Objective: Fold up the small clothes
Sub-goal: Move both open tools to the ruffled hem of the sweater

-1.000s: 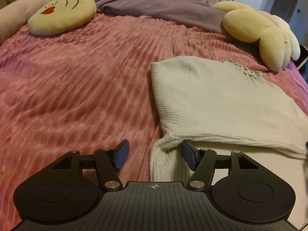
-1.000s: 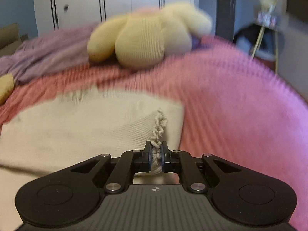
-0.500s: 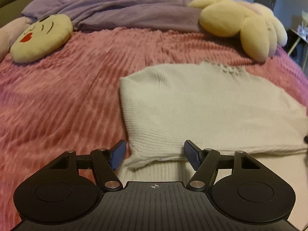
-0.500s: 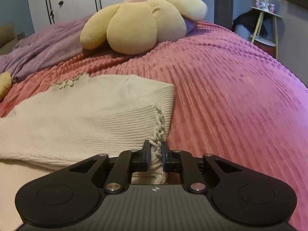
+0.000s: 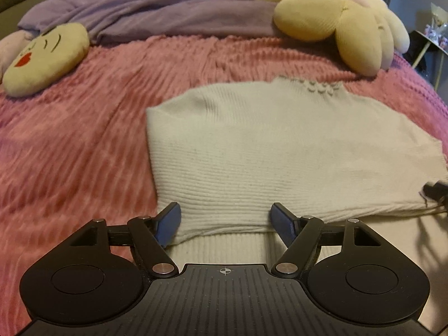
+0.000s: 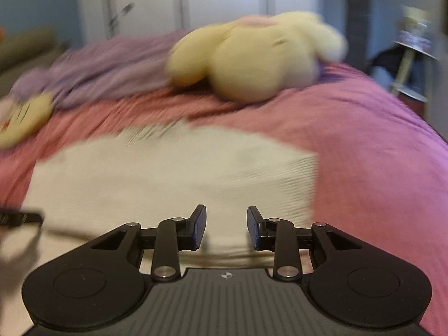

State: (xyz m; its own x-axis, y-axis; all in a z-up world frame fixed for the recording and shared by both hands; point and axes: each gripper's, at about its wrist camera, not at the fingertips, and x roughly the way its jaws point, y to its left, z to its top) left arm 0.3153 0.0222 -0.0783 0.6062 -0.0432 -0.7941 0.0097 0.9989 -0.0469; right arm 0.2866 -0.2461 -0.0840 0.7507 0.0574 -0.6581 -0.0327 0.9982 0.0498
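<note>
A cream ribbed knit sweater lies folded over on the pink bedspread, its top layer's edge running across just ahead of my left gripper. My left gripper is open and empty, low over the sweater's near left part. My right gripper is open and empty over the sweater's right part; that view is motion-blurred. The right gripper's tip shows at the right edge of the left wrist view.
A yellow flower-shaped plush lies beyond the sweater at the back right. A yellow face cushion lies at the back left. A crumpled purple blanket runs along the back. A small side table stands past the bed's right edge.
My right gripper has opened and let go of the sweater's braided edge, and it has drawn back. My left gripper has stayed open and shifted right over the sweater.
</note>
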